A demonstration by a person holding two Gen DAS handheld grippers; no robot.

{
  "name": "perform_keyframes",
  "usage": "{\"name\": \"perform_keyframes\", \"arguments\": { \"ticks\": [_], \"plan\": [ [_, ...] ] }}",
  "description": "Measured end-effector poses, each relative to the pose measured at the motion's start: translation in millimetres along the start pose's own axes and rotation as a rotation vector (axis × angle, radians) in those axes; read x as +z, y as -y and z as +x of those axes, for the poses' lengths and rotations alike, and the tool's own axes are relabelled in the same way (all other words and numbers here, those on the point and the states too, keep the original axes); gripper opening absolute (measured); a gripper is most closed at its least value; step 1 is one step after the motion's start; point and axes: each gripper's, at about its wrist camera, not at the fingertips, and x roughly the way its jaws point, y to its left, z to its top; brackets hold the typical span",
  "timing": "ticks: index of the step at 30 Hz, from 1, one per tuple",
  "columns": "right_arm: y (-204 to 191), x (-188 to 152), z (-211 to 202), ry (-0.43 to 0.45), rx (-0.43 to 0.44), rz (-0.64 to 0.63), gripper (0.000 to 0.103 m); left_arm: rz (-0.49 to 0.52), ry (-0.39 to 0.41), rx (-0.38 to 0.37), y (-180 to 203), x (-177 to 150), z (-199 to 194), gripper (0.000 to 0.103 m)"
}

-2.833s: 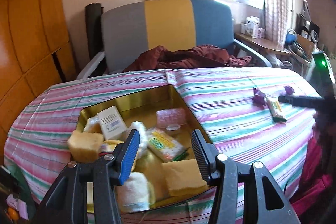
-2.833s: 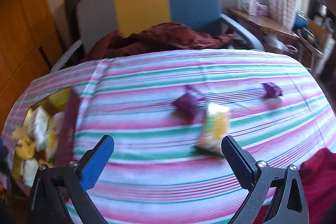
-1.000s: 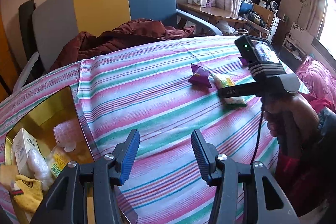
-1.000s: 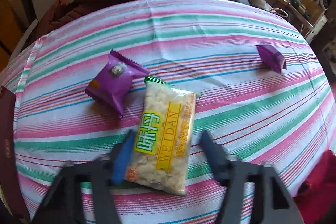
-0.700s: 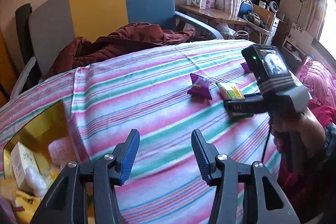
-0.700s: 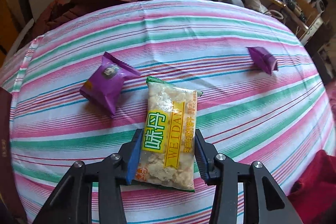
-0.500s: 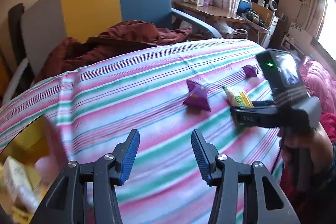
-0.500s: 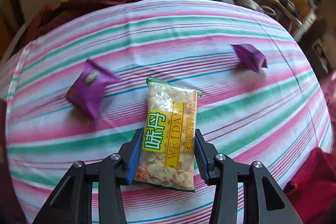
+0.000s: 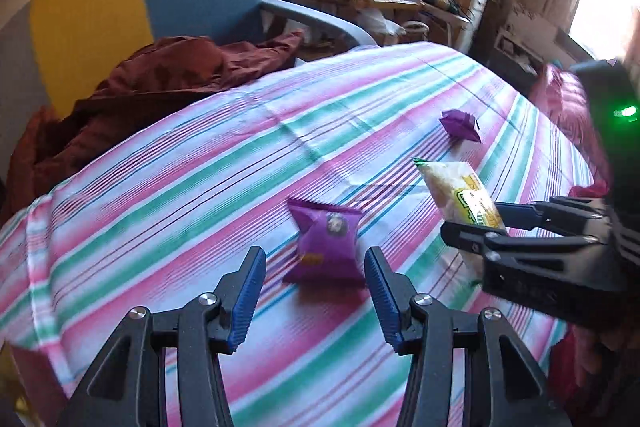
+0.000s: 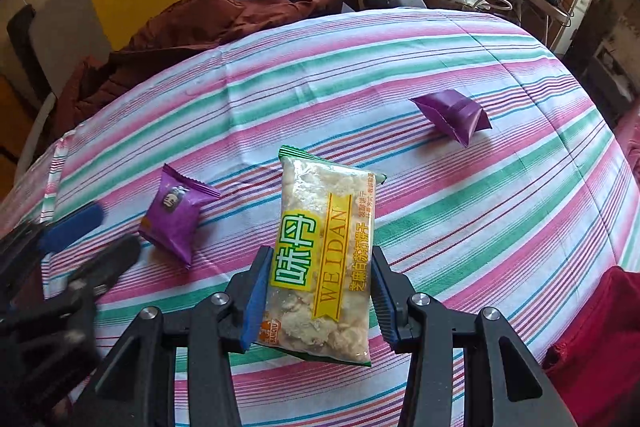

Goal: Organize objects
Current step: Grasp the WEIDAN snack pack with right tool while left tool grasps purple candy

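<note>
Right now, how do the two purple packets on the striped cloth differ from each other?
The near purple packet shows a printed picture and crimped ends; the far purple packet looks plain. The near one lies just ahead of the open left gripper; the far one lies beyond the snack bag in the right gripper. Both rest loose on the cloth.

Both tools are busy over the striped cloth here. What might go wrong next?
1. The right tool grips only the lower end of the snack bag; the free top could sag or slip out.
2. The left tool is open near the purple packet, close to the right tool; they might bump.
</note>
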Motion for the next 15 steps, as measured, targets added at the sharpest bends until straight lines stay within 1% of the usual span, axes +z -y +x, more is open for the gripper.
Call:
{"name": "perform_keyframes", "arguments": {
  "ticks": [2, 4, 7, 8, 9, 11, 15],
  "plan": [
    [-2, -1, -3, 0.004, 0.006, 0.004, 0.047, 0.02, -0.02, 0.023, 3, 5, 15, 0.052],
    [-2, 0, -3, 0.006, 0.008, 0.003, 0.047, 0.028, -0.042, 0.021, 5, 9, 26, 0.052],
    [-3, 1, -1, 0.003, 0.007, -0.001, 0.047, 0.041, -0.051, 0.029, 9, 13, 40, 0.051],
    [-2, 2, 1, 0.002, 0.007, -0.003, 0.047, 0.039, -0.066, 0.034, 9, 12, 48, 0.039],
    [-3, 1, 2, 0.0, 0.006, -0.007, 0.047, 0.025, -0.082, 0.045, 7, 9, 53, 0.036],
    [-4, 1, 4, -0.007, 0.004, -0.017, 0.047, -0.008, -0.051, 0.044, 4, -1, 48, 0.036],
    [-13, 0, 7, -0.013, 0.018, -0.061, 0.047, -0.068, -0.041, 0.096, -4, -30, 26, 0.035]
  ]
}}
